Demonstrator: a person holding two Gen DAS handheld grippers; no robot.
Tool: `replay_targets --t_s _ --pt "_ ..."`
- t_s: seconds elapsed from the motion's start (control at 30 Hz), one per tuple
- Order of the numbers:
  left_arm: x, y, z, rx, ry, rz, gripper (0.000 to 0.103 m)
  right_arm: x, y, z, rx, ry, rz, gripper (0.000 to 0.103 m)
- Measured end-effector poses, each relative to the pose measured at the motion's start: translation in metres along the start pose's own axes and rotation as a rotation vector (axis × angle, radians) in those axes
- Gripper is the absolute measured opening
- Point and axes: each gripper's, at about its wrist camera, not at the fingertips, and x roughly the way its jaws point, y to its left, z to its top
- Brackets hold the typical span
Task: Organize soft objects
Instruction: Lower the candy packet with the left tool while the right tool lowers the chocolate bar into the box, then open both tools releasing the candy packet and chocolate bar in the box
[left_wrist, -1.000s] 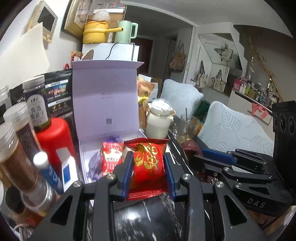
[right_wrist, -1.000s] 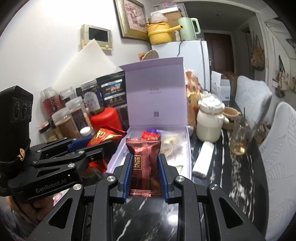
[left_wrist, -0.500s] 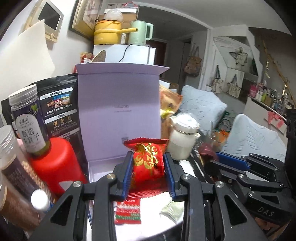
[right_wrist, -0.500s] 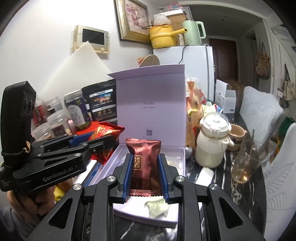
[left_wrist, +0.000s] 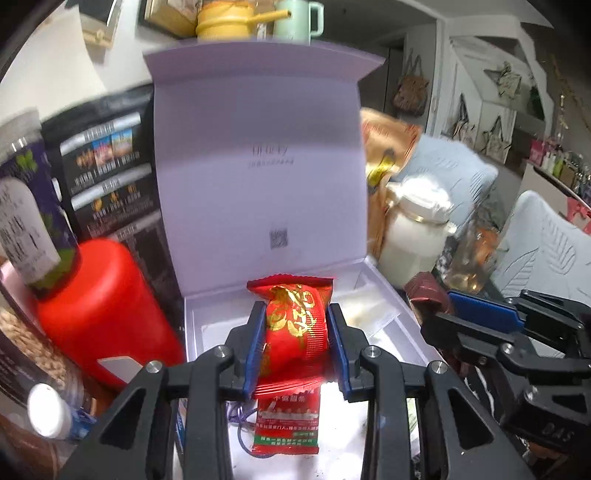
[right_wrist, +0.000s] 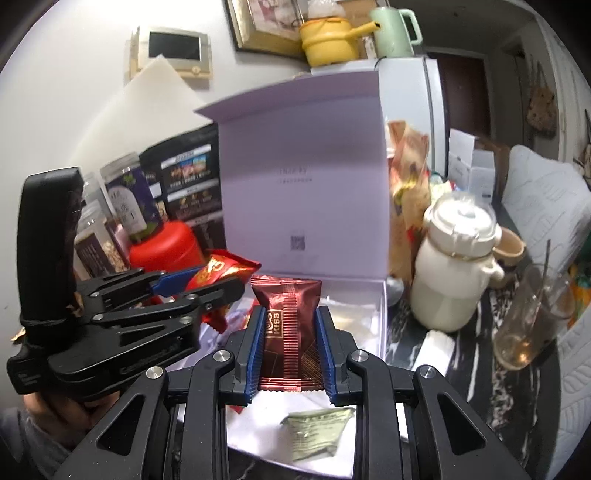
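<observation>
So the left gripper (left_wrist: 296, 345) was clamped tight on a red snack packet (left_wrist: 295, 325) with gold print, blue pads squeezing both sides and the crimped top edge poking up above the fingertips. Right under it sat the open lilac gift box (left_wrist: 258, 155), lid standing straight up behind the packet, and on the white tray below the jaws lay another red sachet (left_wrist: 286, 424) with a green strip, plus a clear plastic bag (left_wrist: 369, 310) a bit further in on the right. Off to the left of that claw was a fat red canister (left_wrist: 99, 314) with a purple-label jar (left_wrist: 29, 206) stacked on it, black pouches (left_wrist: 107, 173) behind those. The right gripper (right_wrist: 289, 347) was doing the same thing, pinched shut on a dark maroon packet (right_wrist: 288, 314) with KISS printed down the seam, held upright over the front part of that same box (right_wrist: 306, 177). Just below its fingers a small pale green sachet (right_wrist: 317, 432) lay flat on the tray. To its left you could see the other claw with its red packet (right_wrist: 221, 269) hovering over the left edge of the box, a hand (right_wrist: 55, 410) wrapped round its grip. To its right, off the box, stood a cream ceramic jar (right_wrist: 454, 273) and beyond it a glass (right_wrist: 528, 321) with a little amber liquid, both on the dark marble tabletop (right_wrist: 472, 373).
</observation>
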Motion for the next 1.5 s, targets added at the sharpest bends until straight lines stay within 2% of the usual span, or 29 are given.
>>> replay_targets --t_s 0.43,0.73,0.97,1.1,1.2,1.23,1.3,1.37,1.43,1.5 --pt "0.049 0.001 -0.021 -0.002 0.169 0.021 0.032 0.044 0.002 -0.02 -0.047 0.124 -0.049 0.027" --pt "0.059 0.001 -0.024 -0.005 0.204 0.028 0.032 0.063 -0.007 -0.03 0.0 0.202 -0.012 0.027" --pt "0.071 -0.008 -0.024 0.013 0.252 0.065 0.033 0.072 -0.008 -0.033 -0.007 0.232 -0.046 0.029" --pt "0.067 -0.007 -0.021 -0.014 0.265 0.028 0.033 0.073 -0.011 -0.031 0.019 0.252 -0.032 0.029" --pt "0.064 -0.008 -0.021 -0.003 0.265 0.051 0.033 0.066 -0.011 -0.026 0.028 0.232 -0.044 0.041" --pt "0.061 -0.008 -0.021 -0.001 0.268 0.046 0.033 0.062 -0.011 -0.024 0.023 0.224 -0.062 0.048" --pt "0.052 -0.01 -0.021 0.008 0.266 -0.008 0.033 0.056 -0.009 -0.022 0.015 0.207 -0.09 0.05" --pt "0.041 -0.012 -0.021 0.013 0.241 -0.016 0.033 0.048 -0.009 -0.021 0.021 0.189 -0.094 0.05" --pt "0.035 -0.014 -0.021 0.013 0.231 -0.001 0.04 0.04 -0.009 -0.02 0.036 0.175 -0.107 0.05" --pt "0.03 -0.013 -0.021 0.0 0.236 -0.012 0.073 0.031 -0.009 -0.021 0.043 0.161 -0.118 0.05"
